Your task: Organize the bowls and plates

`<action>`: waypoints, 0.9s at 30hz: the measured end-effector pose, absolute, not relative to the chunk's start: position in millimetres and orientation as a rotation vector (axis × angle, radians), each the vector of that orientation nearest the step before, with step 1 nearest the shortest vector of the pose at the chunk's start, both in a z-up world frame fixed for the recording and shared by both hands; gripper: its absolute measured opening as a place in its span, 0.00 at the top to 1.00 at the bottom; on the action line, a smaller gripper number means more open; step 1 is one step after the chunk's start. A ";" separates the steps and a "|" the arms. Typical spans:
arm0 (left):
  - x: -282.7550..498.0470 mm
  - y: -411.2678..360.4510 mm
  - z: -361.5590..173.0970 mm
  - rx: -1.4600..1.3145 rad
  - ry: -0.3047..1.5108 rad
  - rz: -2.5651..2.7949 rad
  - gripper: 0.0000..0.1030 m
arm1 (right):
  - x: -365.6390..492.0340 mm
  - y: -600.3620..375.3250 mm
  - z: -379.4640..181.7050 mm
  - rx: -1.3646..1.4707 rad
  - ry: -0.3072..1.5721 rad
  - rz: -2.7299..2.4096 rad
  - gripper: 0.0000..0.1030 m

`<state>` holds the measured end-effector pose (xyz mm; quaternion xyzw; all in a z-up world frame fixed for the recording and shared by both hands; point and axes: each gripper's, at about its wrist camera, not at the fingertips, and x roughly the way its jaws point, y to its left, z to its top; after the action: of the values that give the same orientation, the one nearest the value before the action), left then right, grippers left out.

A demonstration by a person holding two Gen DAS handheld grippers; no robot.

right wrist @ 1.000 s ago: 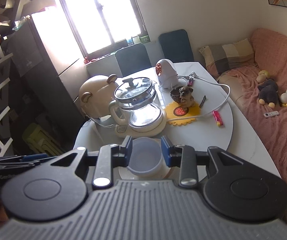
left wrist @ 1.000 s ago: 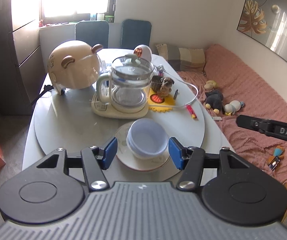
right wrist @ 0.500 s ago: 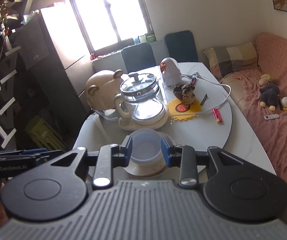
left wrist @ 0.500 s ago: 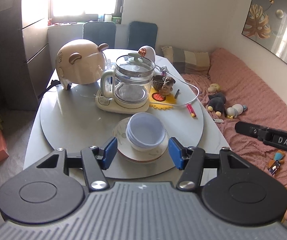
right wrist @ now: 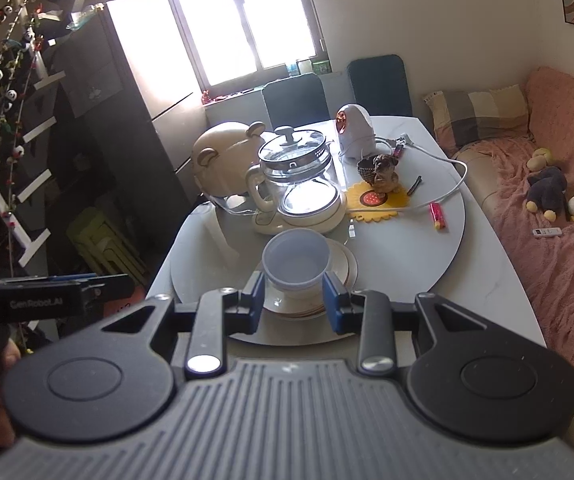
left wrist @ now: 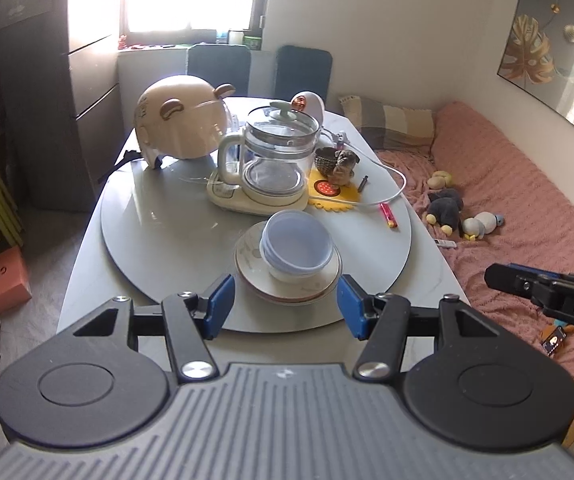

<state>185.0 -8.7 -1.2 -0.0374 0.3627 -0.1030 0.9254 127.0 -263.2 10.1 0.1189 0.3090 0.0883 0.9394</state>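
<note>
Bowls (left wrist: 295,249): pale blue-white, nested together and standing upright on the plates, just in front of the glass kettle.
Plates (left wrist: 287,286): a short stack of cream plates with a brown rim line, flat on the grey turntable, in front of the kettle and at the near edge of the disc.
Turntable (left wrist: 159,236): a round grey disc under the kettle and under the plates.
Glass kettle (left wrist: 275,156): clear body with a lid, on a cream base; the landmark for everything here.
Bear-eared helmet (left wrist: 181,122): beige, to the left of the kettle and touching the turntable.
Yellow mat (left wrist: 337,196): to the right of the kettle, carrying a small dog figure (left wrist: 341,164).
Lighter (left wrist: 389,215): red and yellow, to the right of the kettle beyond the mat.
Left gripper (left wrist: 285,306): released, blue pads wide apart, held in front of the kettle and short of the plates, touching nothing.
Right gripper (right wrist: 293,300): jaws apart, grasping nothing; its pads flank the bowls in its own view, and contact cannot be told.
</note>
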 end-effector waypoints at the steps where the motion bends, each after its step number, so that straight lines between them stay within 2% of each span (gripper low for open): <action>1: 182.3 -8.6 -0.8 -0.081 0.748 -0.207 0.39 | 126.5 -263.6 9.3 0.243 0.638 0.186 0.65; 27: 153.0 -13.7 7.8 -0.088 0.715 -0.137 0.39 | 126.0 -267.1 8.7 0.229 0.656 0.247 0.65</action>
<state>153.0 -13.7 7.8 -0.0431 0.3495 -0.0669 0.9336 126.0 -267.1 8.7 0.1117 0.3204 0.1206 0.9329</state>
